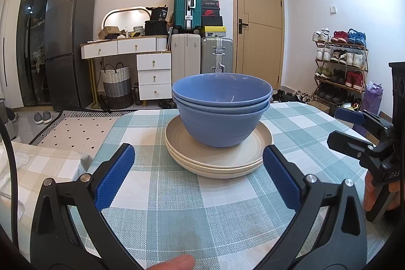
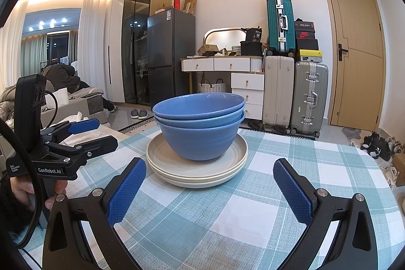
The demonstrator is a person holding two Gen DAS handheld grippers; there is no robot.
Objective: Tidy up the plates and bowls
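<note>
A stack of nested blue bowls (image 1: 222, 115) (image 2: 200, 128) sits on a stack of cream plates (image 1: 220, 156) (image 2: 197, 163) in the middle of the checked tablecloth. My left gripper (image 1: 198, 168) is open and empty, its blue pads a little in front of the plates on either side. My right gripper (image 2: 208, 184) is open and empty, also just short of the plates. The right gripper shows at the right edge of the left wrist view (image 1: 349, 128). The left gripper shows at the left of the right wrist view (image 2: 98, 133).
The table (image 1: 177, 219) (image 2: 278, 151) has a green and white checked cloth; its far edge lies just behind the stack. Beyond are suitcases (image 1: 187, 6), a white dresser (image 1: 152, 72), a fridge (image 1: 68, 47), a door and a shoe rack (image 1: 339, 65).
</note>
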